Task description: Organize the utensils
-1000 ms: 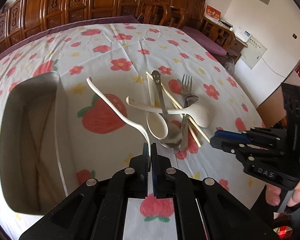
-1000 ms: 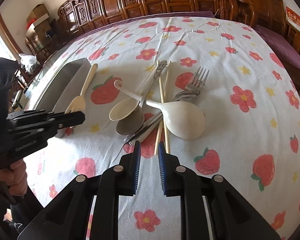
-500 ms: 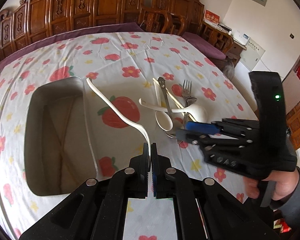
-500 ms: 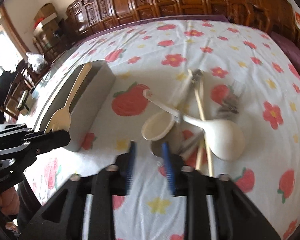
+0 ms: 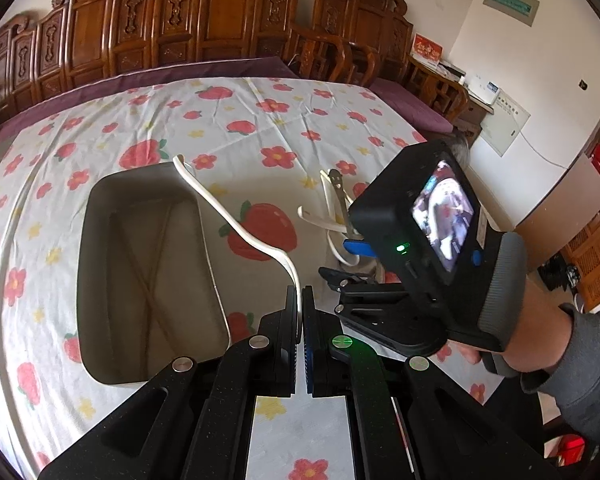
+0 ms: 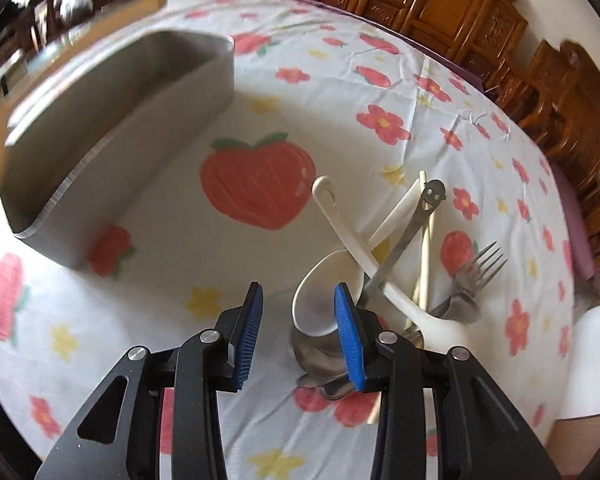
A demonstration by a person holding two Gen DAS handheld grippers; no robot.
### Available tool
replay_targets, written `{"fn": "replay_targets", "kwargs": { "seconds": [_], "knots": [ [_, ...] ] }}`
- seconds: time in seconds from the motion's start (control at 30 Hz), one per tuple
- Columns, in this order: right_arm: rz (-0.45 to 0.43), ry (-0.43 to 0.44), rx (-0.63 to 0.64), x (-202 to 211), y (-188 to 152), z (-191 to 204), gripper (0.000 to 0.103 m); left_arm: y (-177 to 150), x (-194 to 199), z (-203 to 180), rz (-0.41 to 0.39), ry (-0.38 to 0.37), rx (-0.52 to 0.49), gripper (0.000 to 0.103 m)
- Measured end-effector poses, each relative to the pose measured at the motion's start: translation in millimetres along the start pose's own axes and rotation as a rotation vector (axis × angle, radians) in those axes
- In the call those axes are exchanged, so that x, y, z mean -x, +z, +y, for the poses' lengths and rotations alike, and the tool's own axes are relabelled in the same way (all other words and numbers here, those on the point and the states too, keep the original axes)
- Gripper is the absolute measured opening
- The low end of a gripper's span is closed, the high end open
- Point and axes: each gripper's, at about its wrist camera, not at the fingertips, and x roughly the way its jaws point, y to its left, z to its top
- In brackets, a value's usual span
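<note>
Now the left gripper [image 5: 301, 300] pinches a white spoon [image 5: 236, 216] beside the grey tray [image 5: 216, 280]. The right gripper [image 6: 298, 320] is part open and closing, nothing inside, near the utensil pile [image 6: 400, 280].

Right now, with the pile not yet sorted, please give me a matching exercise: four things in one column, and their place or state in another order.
Things:
1. long cream utensil
2. grey tray
3. metal fork
4. smiley-handled spoon

Place or state:
a. at the right edge of the pile
b. crossed by the cream ladle's handle
c. clamped in the left hand-held gripper
d. stands apart, left of the pile

Pairs: 1-c, 2-d, 3-a, 4-b.
</note>
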Motion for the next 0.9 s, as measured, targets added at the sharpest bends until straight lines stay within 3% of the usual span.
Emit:
{"fn": "replay_targets", "kwargs": {
  "seconds": [0.13, 0.23, 0.47, 0.7, 0.9],
  "knots": [
    [0.020, -0.045, 0.029, -3, 0, 0, 0.014, -2, 5, 3, -0.005, 0.002, 0.003, 0.002],
    [0.014, -0.067, 0.029, 0, 0, -3, 0.005, -3, 8, 3, -0.010, 0.003, 0.004, 0.002],
    [-0.121, 0.077, -0.087, 31, -4, -20, 0.004, -5, 16, 5, -0.022, 0.012, 0.005, 0.002],
    [-0.248, 0.144, -0.149, 71, 1, -23, 0.004, -1, 25, 12, -0.035, 0.031, 0.013, 0.002],
    [-0.301, 0.205, -0.193, 93, 5, -22, 0.004, 2, 33, 21, -0.038, 0.048, 0.003, 0.002]
  ]
}}
